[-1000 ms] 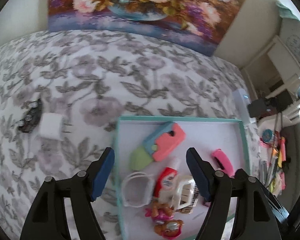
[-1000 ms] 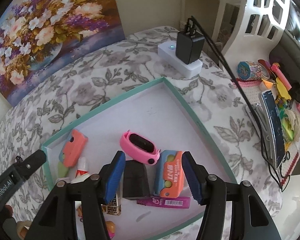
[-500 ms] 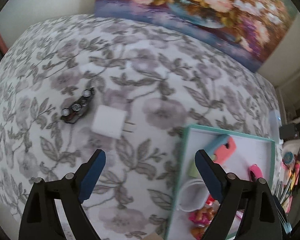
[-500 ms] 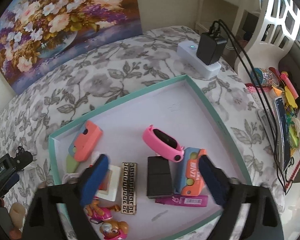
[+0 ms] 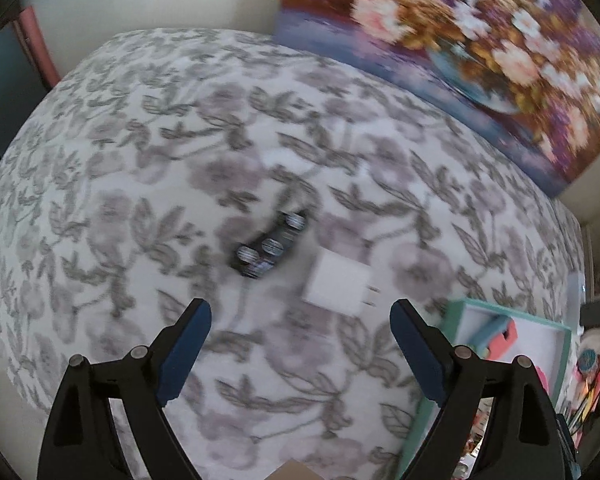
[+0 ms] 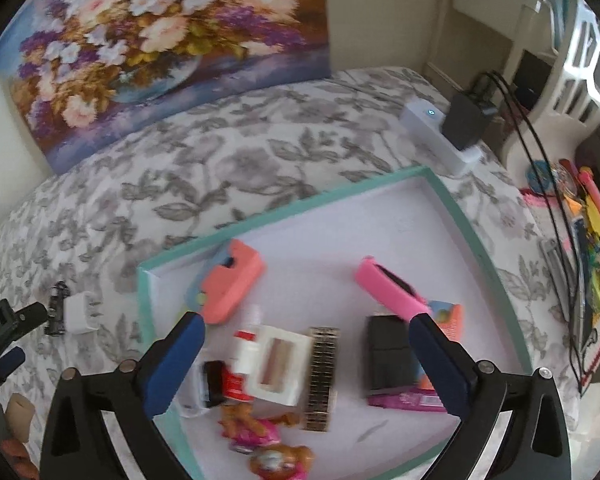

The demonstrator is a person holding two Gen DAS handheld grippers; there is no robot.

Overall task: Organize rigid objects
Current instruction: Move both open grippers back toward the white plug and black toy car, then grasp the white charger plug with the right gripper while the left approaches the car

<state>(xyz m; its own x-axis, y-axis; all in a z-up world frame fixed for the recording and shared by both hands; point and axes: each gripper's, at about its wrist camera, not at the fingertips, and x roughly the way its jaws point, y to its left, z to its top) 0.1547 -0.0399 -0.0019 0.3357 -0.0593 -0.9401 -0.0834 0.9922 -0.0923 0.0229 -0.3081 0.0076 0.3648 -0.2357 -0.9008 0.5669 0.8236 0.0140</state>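
Observation:
A white plug adapter [image 5: 337, 282] and a small black object with round silver parts [image 5: 270, 244] lie side by side on the floral cloth. My left gripper [image 5: 300, 322] is open and empty, just short of them. Both also show at the left of the right wrist view, the adapter [image 6: 80, 313] and the black object [image 6: 57, 307]. A teal-rimmed tray [image 6: 476, 248] holds a coral case [image 6: 232, 286], a pink band [image 6: 392, 292], a black box [image 6: 388, 356], a white frame [image 6: 276, 364] and toy figures [image 6: 260, 428]. My right gripper [image 6: 306, 352] is open and empty above the tray.
A flower painting [image 6: 160, 44] leans on the wall behind. A white power strip with a black charger [image 6: 460, 128] sits at the tray's far corner, cables trailing right. Pens and small clutter [image 6: 588, 224] fill the right edge. The tray's corner shows in the left wrist view [image 5: 512, 332].
My left gripper swung left from the tray to the adapter and black object. My right gripper opened wide, left the black box in the tray and drew back.

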